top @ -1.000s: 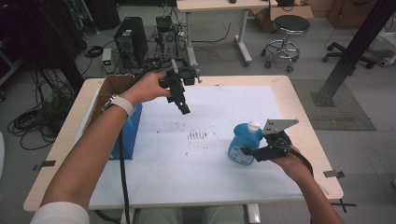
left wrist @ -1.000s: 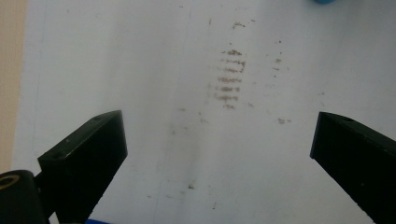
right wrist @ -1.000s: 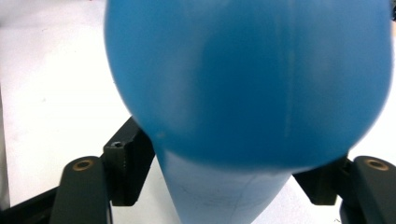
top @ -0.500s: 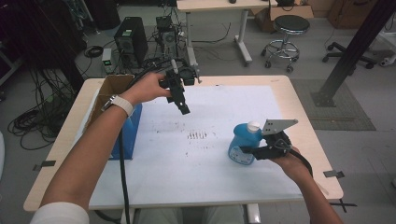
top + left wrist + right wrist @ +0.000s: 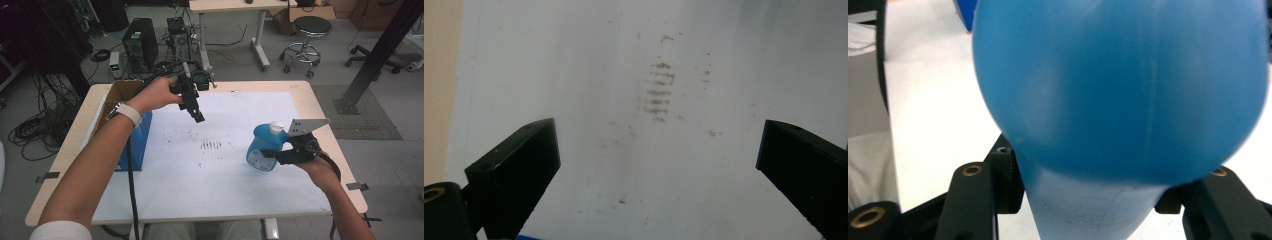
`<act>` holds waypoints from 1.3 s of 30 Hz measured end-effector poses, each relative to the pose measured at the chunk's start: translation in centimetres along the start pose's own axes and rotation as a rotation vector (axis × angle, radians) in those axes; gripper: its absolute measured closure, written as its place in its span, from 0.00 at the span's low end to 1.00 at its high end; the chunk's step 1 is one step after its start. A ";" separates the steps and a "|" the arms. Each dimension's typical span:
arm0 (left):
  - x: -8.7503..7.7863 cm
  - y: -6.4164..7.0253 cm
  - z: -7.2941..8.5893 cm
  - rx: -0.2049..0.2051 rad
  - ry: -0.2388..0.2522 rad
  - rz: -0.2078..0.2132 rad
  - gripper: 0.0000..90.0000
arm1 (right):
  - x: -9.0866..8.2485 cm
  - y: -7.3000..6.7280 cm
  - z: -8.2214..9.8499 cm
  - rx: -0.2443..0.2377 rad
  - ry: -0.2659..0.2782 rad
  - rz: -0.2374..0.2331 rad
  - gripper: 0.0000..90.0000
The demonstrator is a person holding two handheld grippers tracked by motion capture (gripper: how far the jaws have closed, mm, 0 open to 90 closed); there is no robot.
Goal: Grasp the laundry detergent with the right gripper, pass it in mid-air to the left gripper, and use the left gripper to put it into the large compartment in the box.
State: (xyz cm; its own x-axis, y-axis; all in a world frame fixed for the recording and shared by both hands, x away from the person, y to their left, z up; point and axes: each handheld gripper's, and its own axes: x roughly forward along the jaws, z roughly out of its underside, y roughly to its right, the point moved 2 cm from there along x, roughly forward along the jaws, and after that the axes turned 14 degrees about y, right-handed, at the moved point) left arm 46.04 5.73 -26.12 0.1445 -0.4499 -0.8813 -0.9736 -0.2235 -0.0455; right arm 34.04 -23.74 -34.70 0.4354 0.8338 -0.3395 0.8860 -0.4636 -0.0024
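While the two earlier high views and the present one match almost line for line, nothing of note has changed: both hands hold their places, so the work looks paused between steps, with the bottle gripped but not yet put to use.

Landmark: brown smudge marks (image 5: 211, 145) at the middle of the white table sheet (image 5: 165, 195).

Item 1, blue bottle (image 5: 263, 148), white cap. Stands to the right of the smudge marks, near them, tilted a little toward them. Whether its base rests on the sheet or hangs just above it cannot be told.

Item 2, right gripper (image 5: 280, 156). Right of the smudge marks, jaws closed on the bottle's lower body; the right gripper view shows the blue bottle (image 5: 1120, 90) wedged between them.

Item 3, left gripper (image 5: 196, 114). Raised over the far-left side of the smudge marks, pointing down at them. Jaws spread wide, holding nothing, touching nothing; the left gripper view shows the marks between them.

Item 4, blue box (image 5: 134, 140) with cardboard flaps. Well left of the smudge marks, at the sheet's left edge.

Judgement: cleaning of the marks has not begun.
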 end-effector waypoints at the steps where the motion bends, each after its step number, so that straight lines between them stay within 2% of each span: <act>1: -0.2 0.3 -0.1 0.001 0.004 0.008 0.05 | -0.2 0.0 -0.4 0.001 0.001 -0.001 0.51; 6: -1.6 1.8 -0.7 0.002 0.041 0.033 0.05 | -0.8 -0.4 -1.8 0.002 0.001 -0.019 0.51; 10: -3.1 3.3 -1.1 0.009 0.043 0.041 0.05 | -1.0 -0.9 -2.8 -0.006 -0.003 -0.037 0.51; 17: -5.8 5.9 -1.6 0.037 0.036 0.032 0.05 | -0.7 -2.0 -4.7 -0.037 0.011 -0.102 0.51; 24: -8.5 8.1 -1.7 0.036 0.038 0.034 0.04 | 0.3 -3.0 -6.3 -0.067 0.008 -0.166 0.51; 28: -9.4 9.1 -1.7 0.044 0.028 0.031 0.04 | 1.0 -3.6 -7.2 -0.081 0.009 -0.199 0.51; 39: -10.9 11.5 -1.8 0.068 0.029 0.057 0.04 | 3.1 -5.0 -8.8 -0.125 0.021 -0.273 0.51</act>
State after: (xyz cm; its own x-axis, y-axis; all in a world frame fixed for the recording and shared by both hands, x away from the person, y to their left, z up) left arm 33.57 6.52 -16.17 0.0921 -0.4854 -0.8694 -0.9901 -0.1375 -0.0281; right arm 32.39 -16.18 -27.50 0.1799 0.9292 -0.3228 0.9830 -0.1817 0.0250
